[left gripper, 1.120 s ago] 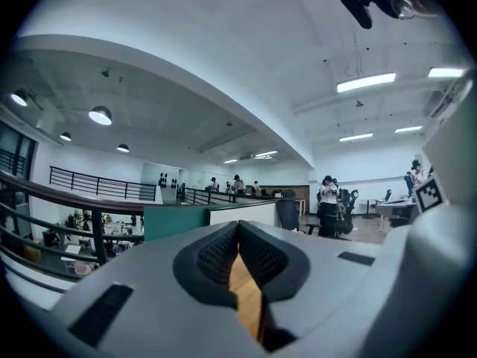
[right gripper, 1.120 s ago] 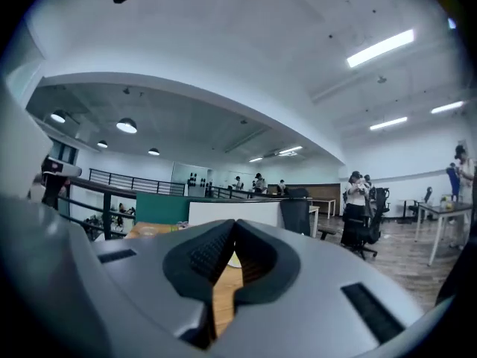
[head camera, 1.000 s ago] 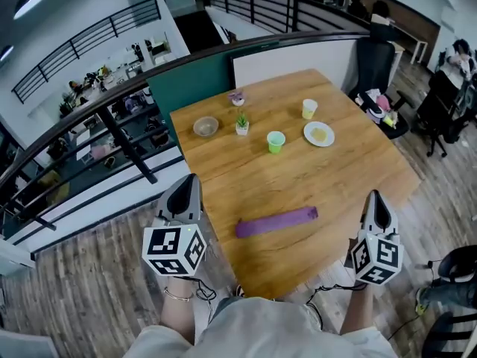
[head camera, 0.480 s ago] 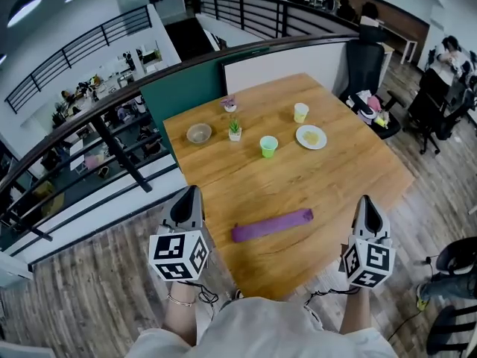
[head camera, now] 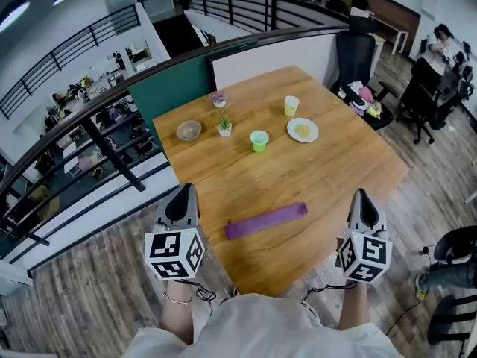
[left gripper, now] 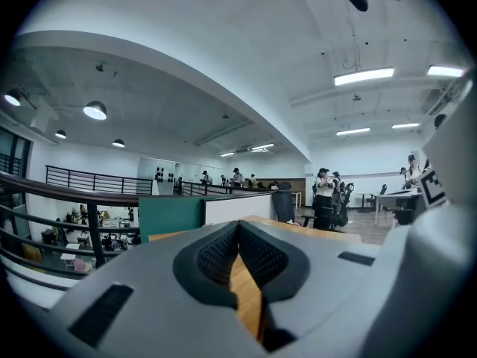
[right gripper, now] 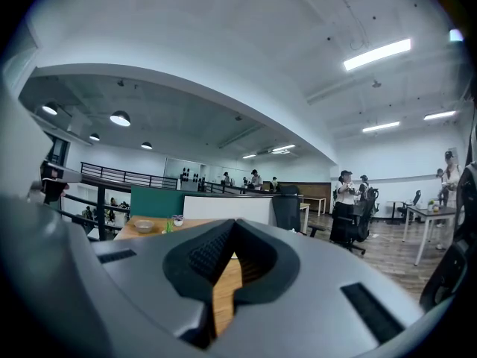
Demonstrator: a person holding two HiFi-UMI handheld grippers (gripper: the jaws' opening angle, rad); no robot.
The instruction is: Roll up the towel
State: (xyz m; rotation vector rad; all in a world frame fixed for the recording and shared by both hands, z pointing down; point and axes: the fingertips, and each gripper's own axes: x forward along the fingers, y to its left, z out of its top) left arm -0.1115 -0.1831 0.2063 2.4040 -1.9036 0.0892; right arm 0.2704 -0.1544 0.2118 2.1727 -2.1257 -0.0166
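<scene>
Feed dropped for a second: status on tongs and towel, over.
Left tongs shut, empty; right tongs shut, empty. Purple towel lies on table between them, untouched. Green cup, plate far side, clear of it.

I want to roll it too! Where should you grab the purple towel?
Probably one short end, the right one nearest the right gripper, coming in from that side. The purple towel lies flat as a long narrow strip, so an end gives a rolling start.
</scene>
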